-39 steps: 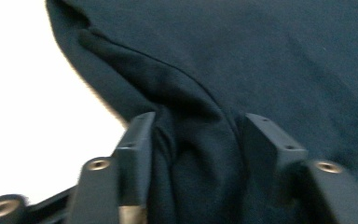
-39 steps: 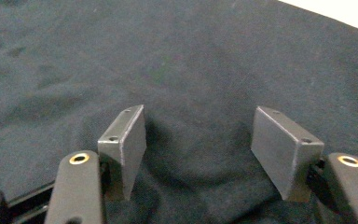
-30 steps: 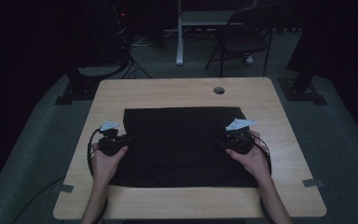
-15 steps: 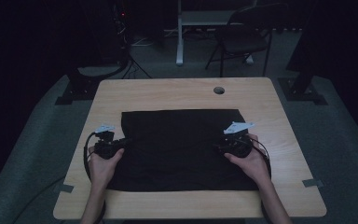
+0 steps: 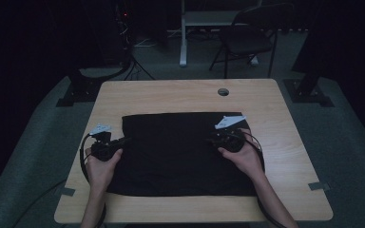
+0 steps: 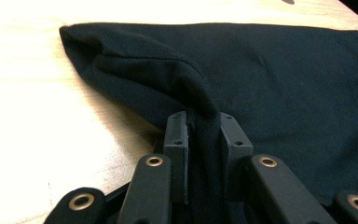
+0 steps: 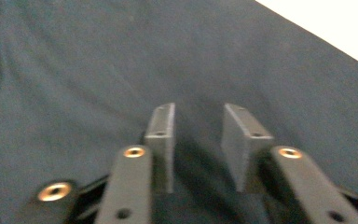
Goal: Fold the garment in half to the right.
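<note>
Two tongs work one black cloth (image 5: pixel 180 152), which lies spread flat across the middle of your wooden surface (image 5: pixel 171 95). Your left tongs (image 6: pixel 204 140) have just been closing and now pinch a raised fold at the cloth's left edge, fabric pressed between both pads. Your right tongs (image 7: pixel 198 140) have likewise been closing, yet a gap remains between the jaws; they hang just over the cloth's right part, pads not pressing on it. Both your hands rest at the cloth's sides.

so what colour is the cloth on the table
Plain black cloth, no pattern; it shows best in the left gripper view.
</note>
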{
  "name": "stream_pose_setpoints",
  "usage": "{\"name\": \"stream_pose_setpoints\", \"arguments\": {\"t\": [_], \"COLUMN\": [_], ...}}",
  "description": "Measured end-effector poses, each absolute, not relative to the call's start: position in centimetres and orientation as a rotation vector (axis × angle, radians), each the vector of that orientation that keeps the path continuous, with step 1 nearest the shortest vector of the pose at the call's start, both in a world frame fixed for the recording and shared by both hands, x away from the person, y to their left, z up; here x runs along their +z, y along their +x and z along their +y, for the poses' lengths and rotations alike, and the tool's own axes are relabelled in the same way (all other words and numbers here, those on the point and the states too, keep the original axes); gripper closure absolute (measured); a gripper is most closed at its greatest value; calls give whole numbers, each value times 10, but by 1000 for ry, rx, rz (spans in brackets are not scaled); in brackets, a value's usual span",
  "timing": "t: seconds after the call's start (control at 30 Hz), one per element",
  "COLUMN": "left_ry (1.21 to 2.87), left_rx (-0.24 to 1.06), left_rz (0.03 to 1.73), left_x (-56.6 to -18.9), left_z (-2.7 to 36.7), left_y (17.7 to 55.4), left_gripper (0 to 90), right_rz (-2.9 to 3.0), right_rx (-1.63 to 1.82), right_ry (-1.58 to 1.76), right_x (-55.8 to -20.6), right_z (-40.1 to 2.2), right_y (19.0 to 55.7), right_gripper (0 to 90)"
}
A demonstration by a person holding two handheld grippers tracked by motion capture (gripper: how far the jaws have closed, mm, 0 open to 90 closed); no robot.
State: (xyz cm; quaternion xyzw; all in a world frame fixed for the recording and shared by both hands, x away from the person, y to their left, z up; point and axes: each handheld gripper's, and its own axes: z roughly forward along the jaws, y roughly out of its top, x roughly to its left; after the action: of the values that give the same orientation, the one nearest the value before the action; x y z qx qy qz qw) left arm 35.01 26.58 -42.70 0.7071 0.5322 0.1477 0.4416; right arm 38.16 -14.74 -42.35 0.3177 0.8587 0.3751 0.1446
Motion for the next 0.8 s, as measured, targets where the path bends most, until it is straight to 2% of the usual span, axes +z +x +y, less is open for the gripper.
{"name": "stream_pose_setpoints", "arguments": {"t": [0.27, 0.57, 0.8], "left_ry": [1737, 1732, 1726], "left_rx": [368, 382, 373], "left_rz": [1281, 1251, 1217], "left_x": [-417, -404, -395], "left_z": [265, 259, 256], "left_y": [348, 347, 346], "left_gripper": [775, 776, 777], "right_rz": [2524, 2555, 2549], "right_rx": [1055, 972, 942], "right_ry": [871, 843, 881], "right_x": [-420, -423, -429], "right_z": [-101, -57, -45], "right_y": [410, 451, 481], "right_gripper": [805, 802, 859]}}
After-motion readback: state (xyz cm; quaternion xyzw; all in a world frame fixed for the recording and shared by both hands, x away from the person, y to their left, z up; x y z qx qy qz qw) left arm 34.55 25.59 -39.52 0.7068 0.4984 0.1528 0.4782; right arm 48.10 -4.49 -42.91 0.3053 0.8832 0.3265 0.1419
